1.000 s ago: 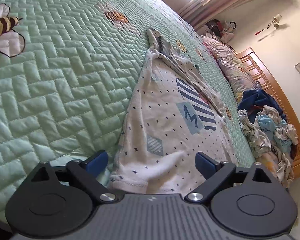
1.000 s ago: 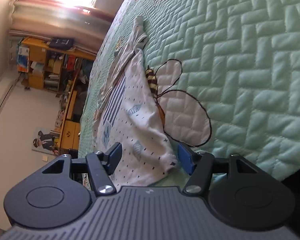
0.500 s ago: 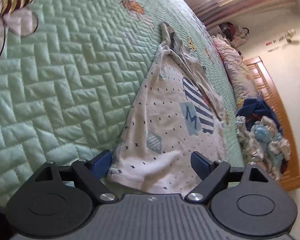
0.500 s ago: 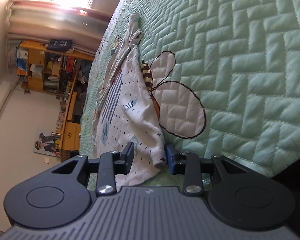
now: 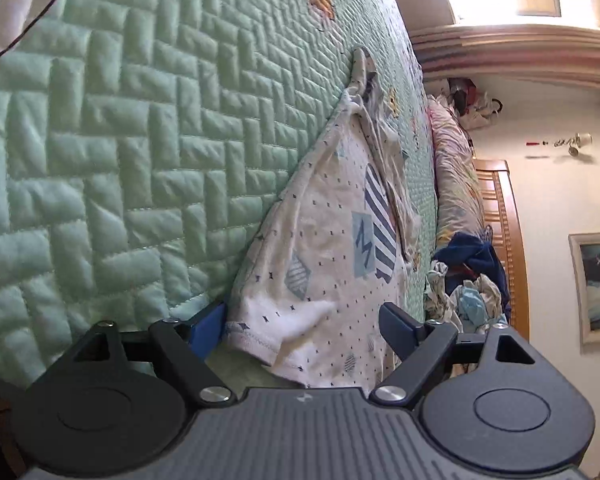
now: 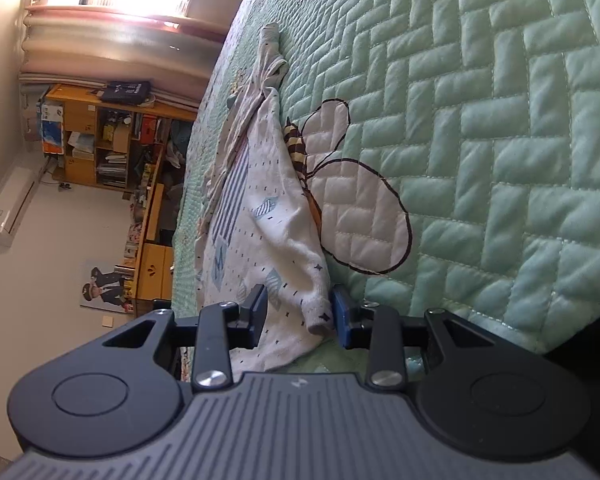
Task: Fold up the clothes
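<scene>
One patterned white garment [image 5: 332, 240] lies on one green quilt [image 5: 140, 140]. One heap of crumpled clothes [image 5: 466, 280] sits beyond. Two grippers show, the left gripper [image 5: 306, 326] and the right gripper [image 6: 298, 312].

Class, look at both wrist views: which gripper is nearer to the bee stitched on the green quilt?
The right gripper: it straddles the white shirt hem corner right beside the bee. The left gripper, at the hem's other corner, sees only a wing far off at its view's top-left edge.
</scene>
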`<state>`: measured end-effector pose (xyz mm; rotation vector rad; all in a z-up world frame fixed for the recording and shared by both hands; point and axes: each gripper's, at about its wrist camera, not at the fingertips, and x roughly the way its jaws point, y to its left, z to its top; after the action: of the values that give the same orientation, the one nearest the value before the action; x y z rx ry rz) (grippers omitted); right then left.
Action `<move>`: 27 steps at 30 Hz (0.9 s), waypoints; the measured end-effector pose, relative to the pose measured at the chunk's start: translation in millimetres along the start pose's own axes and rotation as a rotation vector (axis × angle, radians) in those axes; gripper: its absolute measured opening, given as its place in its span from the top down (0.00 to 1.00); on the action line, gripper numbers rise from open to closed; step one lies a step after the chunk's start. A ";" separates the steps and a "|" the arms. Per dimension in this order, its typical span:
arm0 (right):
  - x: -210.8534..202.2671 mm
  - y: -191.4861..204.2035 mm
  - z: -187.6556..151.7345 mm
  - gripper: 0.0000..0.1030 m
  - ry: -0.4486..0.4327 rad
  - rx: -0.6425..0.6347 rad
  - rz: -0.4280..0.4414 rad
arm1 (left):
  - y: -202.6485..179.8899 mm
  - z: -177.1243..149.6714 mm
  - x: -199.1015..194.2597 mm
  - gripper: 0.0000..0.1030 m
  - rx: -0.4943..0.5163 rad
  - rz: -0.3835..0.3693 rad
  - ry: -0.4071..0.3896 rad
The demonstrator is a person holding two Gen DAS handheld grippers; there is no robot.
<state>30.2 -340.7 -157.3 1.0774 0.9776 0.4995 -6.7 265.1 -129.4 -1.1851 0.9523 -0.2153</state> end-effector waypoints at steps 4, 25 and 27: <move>1.0 4.5 0.4 0.64 0.001 -0.018 -0.018 | -0.6 -1.7 3.3 0.58 0.002 0.036 -0.011; -6.1 -1.4 1.0 0.69 -0.031 -0.009 -0.035 | 0.4 2.3 2.0 0.39 0.057 0.014 -0.065; -4.0 1.0 0.3 0.69 -0.027 -0.024 -0.047 | -2.1 7.3 9.5 0.33 0.038 0.000 -0.042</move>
<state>28.5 -343.5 -154.7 1.0354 0.9684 0.4559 5.1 263.6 -132.1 -1.1502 0.9080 -0.2075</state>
